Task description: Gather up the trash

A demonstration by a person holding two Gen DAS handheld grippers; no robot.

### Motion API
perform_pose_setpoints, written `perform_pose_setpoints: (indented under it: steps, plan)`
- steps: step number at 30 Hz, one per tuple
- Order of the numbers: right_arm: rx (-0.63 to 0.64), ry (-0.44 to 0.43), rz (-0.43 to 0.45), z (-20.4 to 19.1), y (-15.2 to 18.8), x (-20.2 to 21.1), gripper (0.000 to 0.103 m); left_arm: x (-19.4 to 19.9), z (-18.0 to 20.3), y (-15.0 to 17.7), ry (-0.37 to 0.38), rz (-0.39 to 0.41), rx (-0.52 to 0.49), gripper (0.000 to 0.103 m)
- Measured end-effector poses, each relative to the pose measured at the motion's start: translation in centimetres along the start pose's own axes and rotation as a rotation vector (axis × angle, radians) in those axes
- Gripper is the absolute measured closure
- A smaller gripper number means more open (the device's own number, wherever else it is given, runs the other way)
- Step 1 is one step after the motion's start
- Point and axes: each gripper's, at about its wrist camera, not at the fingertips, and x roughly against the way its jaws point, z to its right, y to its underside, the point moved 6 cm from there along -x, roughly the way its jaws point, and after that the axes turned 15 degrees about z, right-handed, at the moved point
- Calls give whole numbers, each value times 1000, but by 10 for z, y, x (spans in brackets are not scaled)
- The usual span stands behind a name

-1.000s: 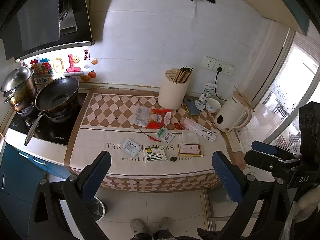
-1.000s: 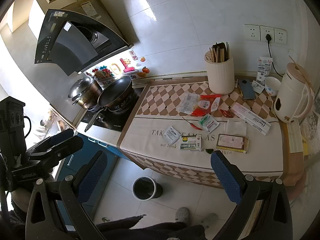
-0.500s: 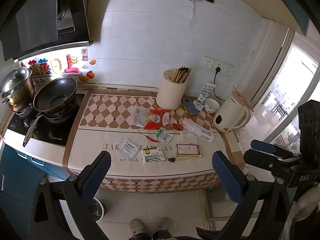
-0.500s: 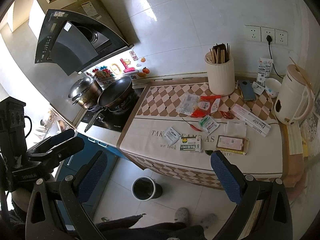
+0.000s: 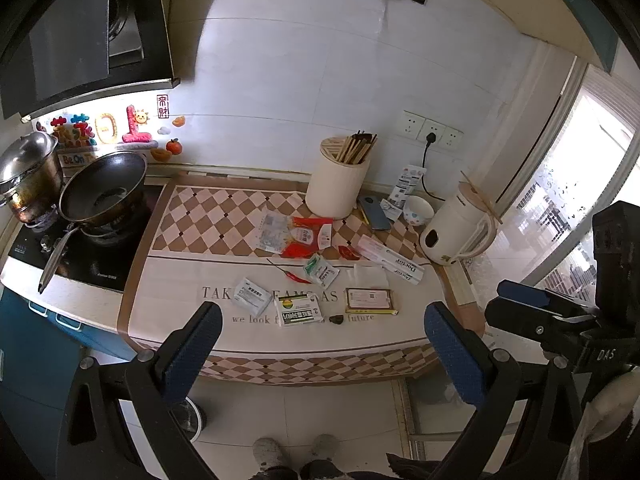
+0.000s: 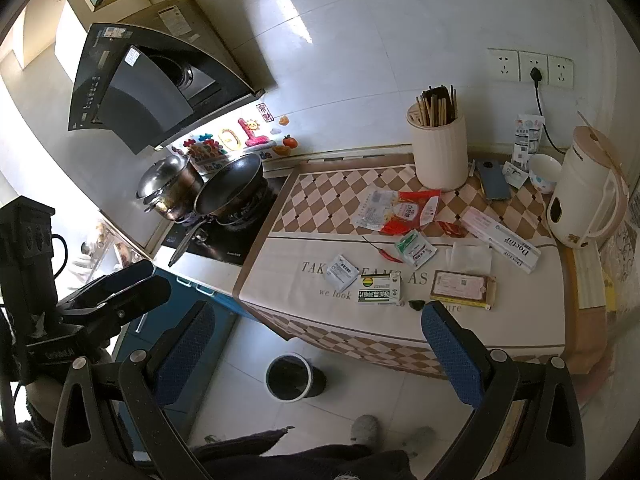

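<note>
Jaws of both the left gripper [image 5: 318,346] and right gripper [image 6: 318,352] stood wide apart and empty, well short of the wrappers [image 5: 298,311] strewn along the surface's front edge, neither hand clearly nearer.

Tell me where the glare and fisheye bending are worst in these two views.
Left wrist view: the window at right is blown out white, and the range hood bows at the edge. Right wrist view: glare patches shine on the wall tiles, and the counter tilts and curves.
</note>
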Motion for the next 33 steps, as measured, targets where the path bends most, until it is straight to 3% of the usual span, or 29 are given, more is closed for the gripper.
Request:
perform_pose_setpoints:
  steps: [13,18,23,28,33]
  plan:
    - [-13,11,3,4,-1,-3,0,-14,-3,1,5,-11,-31,0]
    - [-59,82,30,18,-4,-14,0,-44,-24,4,-111,-4,-83,0]
    - [-110,220,79,46,1,-28,0,-97,-60,15,-274,0,-123,0]
    - [-212,339,32,105,14,-59,0,-157,-89,42,-380,-96,-93,0]
    - [-236,429,-64,181,25,-112,0,-220,-99,91,-436,-289,-44,0]
